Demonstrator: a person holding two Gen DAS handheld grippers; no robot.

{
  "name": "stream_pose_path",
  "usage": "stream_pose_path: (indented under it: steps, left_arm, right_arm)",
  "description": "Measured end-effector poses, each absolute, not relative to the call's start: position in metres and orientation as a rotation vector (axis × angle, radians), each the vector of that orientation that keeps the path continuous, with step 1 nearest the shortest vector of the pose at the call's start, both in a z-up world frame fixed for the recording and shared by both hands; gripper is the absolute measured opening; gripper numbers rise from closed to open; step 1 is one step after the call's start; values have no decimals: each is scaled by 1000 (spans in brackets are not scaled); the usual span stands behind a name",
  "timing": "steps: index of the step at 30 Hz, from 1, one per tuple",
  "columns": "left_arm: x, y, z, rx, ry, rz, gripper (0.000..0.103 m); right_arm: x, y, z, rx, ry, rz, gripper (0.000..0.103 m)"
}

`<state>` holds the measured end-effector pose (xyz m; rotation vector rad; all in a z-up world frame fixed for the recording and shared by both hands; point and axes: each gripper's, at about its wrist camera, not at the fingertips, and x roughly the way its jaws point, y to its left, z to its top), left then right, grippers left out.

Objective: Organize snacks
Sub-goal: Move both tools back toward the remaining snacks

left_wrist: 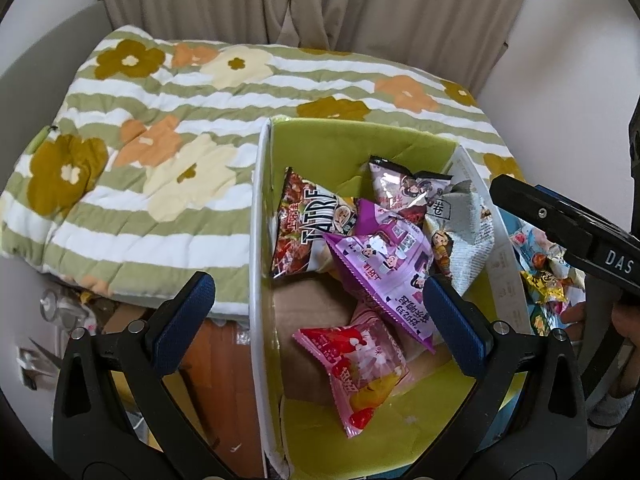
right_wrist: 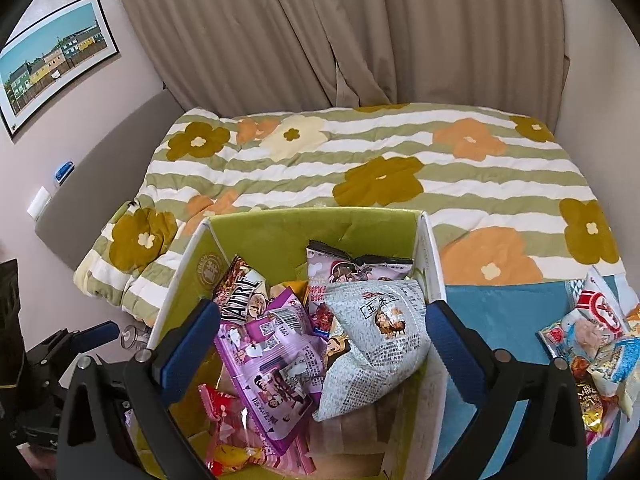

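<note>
Snack packets fill a cardboard box [left_wrist: 260,216] with a yellow-green inside, which sits at the near edge of a bed covered by a flowered, green-striped quilt [left_wrist: 168,92]. Inside the box a purple packet [left_wrist: 384,268] lies across the middle, with a red-and-brown packet [left_wrist: 298,228] leaning against the left wall, a pink packet with a black top [left_wrist: 394,184] toward the back, a grey-white packet [left_wrist: 460,236] against the right wall, and a red-and-pink packet [left_wrist: 356,364] lying flat nearest the camera. More packets form a loose pile [right_wrist: 592,344] on a blue cloth [right_wrist: 504,320] just to the right of the box (outside it, not touching its wall).

The left gripper [left_wrist: 320,312] hangs above the near left part of the box, its jaws spread wide, one blue pad outside the left wall and the other over the snacks, gripping nothing. The right gripper [right_wrist: 324,344] hovers over the box too, spread apart and empty, with the purple and grey-white packets showing between its fingers. Beige curtains [right_wrist: 320,32] hang behind the bed.
</note>
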<state>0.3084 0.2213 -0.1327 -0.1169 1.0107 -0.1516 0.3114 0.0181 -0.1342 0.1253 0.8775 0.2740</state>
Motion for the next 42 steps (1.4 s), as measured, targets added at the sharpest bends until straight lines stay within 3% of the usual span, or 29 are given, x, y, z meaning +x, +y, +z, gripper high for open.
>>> stream_pose_path:
  steps: [21,42]
  left_arm:
    - [236,186,-70,-65,856,-120,103]
    - [124,-9,-74,-84,868,-217,103]
  right_arm:
    - [232,-15,-75,81,723,221,102]
    - [91,-203,-68,30,658,102,102]
